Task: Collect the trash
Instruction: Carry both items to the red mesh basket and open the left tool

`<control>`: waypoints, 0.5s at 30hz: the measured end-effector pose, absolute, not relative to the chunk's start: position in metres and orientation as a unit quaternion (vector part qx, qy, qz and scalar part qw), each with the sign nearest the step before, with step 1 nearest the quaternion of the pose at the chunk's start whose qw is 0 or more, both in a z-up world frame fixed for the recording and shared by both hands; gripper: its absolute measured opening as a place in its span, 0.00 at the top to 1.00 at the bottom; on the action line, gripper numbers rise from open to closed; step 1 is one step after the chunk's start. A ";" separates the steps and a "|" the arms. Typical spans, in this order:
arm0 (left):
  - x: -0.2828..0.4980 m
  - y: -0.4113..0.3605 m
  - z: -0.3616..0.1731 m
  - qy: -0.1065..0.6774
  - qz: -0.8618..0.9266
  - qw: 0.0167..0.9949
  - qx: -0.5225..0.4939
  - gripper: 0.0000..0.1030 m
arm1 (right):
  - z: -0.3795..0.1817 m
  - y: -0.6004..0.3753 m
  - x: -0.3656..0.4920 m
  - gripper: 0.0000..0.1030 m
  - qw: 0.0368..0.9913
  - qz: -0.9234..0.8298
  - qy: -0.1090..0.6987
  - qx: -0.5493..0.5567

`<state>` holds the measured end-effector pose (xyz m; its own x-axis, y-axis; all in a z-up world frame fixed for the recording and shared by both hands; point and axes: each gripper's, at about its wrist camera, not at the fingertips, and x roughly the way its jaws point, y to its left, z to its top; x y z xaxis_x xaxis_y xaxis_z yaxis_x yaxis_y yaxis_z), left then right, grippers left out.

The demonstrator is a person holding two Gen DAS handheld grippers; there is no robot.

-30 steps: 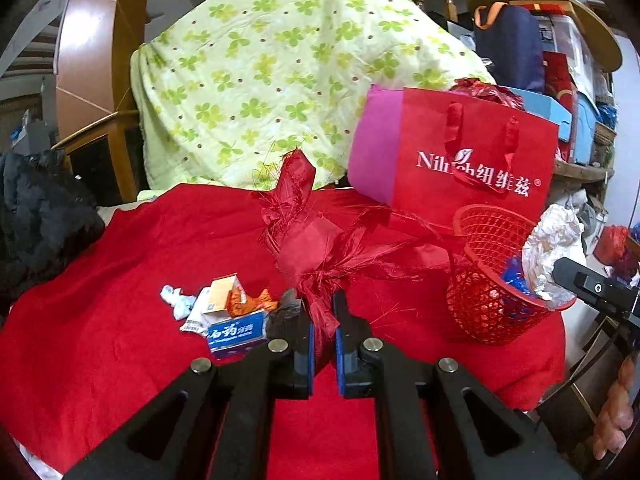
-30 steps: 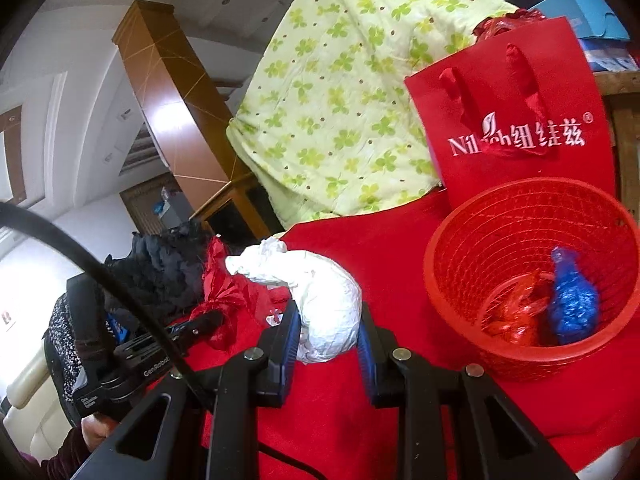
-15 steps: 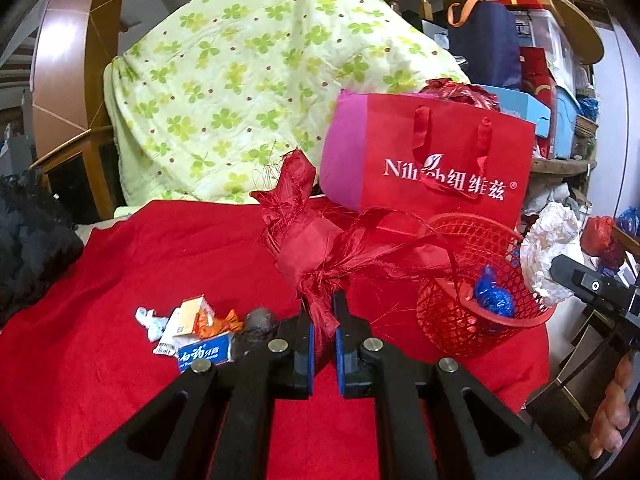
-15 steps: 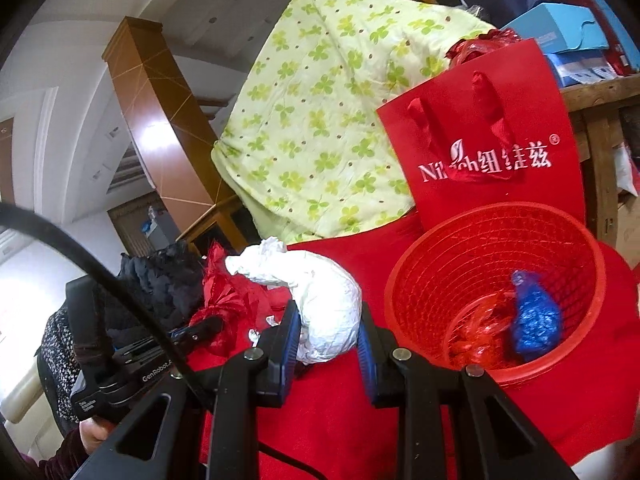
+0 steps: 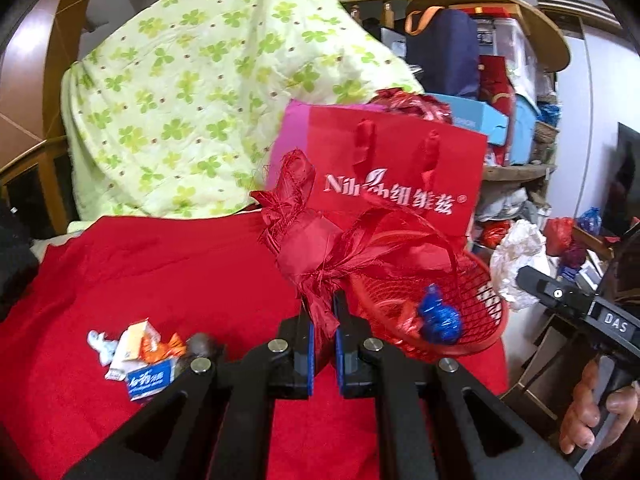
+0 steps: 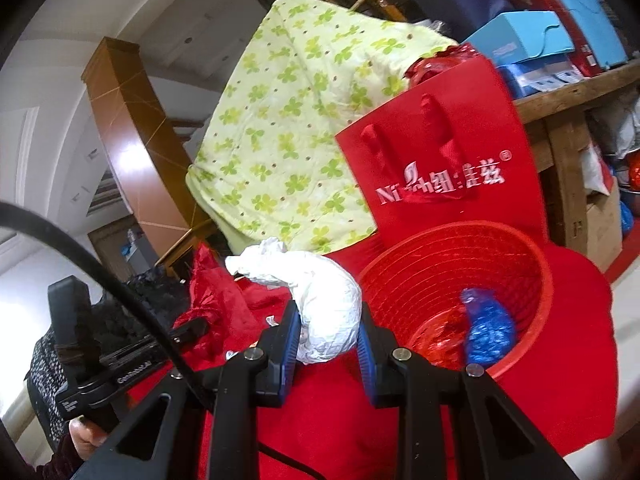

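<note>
Both views have been brought closer to the round red plastic mesh basket (image 6: 532,280), which a second ago lay farther toward 3 o'clock in the left wrist view and is now seen just beyond the fingertips at 2 o'clock (image 5: 486,320). By this, both carried pieces are judged to be nearly over the drop point.

Behind the basket, at 12 o'clock, a red paper gift bag with white lettering (image 6: 460,152) is stood upright on the red cloth-covered table (image 5: 160,272).

A crumpled white paper wad (image 6: 324,304) is held between the half-closed jaws of the right gripper (image 6: 328,344), just beside the basket rim at 9 o'clock from it. A frayed red ribbon bundle (image 5: 316,248) is pinched by the narrowly closed left gripper (image 5: 323,344).

Inside the basket, a blue foil wrapper (image 6: 486,328) and red foil scraps (image 6: 440,336) are already lying.

A small pile of cartons and wrappers (image 5: 140,352) is left uncollected at 9 o'clock of the left gripper.
</note>
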<state>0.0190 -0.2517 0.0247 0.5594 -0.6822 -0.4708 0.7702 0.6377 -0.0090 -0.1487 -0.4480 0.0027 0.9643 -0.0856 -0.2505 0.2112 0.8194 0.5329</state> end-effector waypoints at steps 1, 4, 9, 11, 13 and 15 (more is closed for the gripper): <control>0.018 -0.255 0.026 0.220 -0.422 0.874 0.098 0.92 | 0.003 -0.450 -0.150 0.72 0.947 -0.082 0.107 0.292; 0.017 -0.264 0.029 0.219 -0.437 0.867 0.095 0.92 | 0.003 -0.458 -0.157 0.72 0.945 -0.094 0.102 0.296; 0.017 -0.279 0.031 0.224 -0.448 0.860 0.093 0.91 | 0.004 -0.470 -0.168 0.72 0.941 -0.114 0.093 0.304; 0.016 -0.284 0.030 0.225 -0.454 0.857 0.092 0.91 | 0.003 -0.475 -0.174 0.72 0.940 -0.124 0.091 0.305; 0.013 -0.290 0.029 0.226 -0.461 0.853 0.092 0.91 | 0.003 -0.479 -0.178 0.72 0.938 -0.130 0.088 0.309; 0.011 -0.297 0.029 0.226 -0.464 0.851 0.095 0.91 | 0.001 -0.484 -0.181 0.72 0.935 -0.136 0.087 0.315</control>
<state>0.0111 -0.2967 0.0291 0.4664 -0.7474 -0.4731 0.8333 0.5507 -0.0484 -0.1814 -0.4841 0.0012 0.9479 -0.2005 -0.2477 0.3095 0.7647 0.5653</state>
